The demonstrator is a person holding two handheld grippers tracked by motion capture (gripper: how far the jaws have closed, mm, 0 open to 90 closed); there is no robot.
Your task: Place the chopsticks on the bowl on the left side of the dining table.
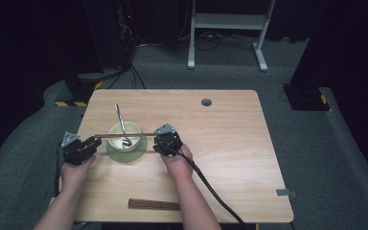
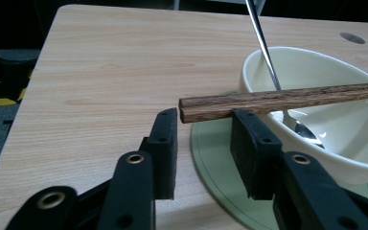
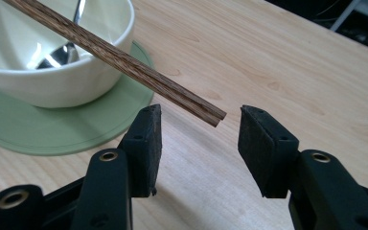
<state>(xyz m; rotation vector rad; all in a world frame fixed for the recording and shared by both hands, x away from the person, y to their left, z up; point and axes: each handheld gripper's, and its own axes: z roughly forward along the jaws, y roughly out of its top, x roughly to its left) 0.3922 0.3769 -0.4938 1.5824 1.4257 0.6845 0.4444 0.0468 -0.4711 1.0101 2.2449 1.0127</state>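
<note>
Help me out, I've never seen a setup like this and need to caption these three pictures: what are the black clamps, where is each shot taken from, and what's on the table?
A person sits at a wooden table, each hand holding a two-jaw clamp tool: the left gripper and the right gripper. One picture looks down from above; the other two come from cameras riding on each gripper, looking along its black jaws. On the table a cream bowl sits on a green saucer, with a metal spoon in it. A pair of wooden chopsticks lies across the bowl's rim, its ends between each gripper's open jaws, apparently ungripped. More dark chopsticks lie near the front edge.
</note>
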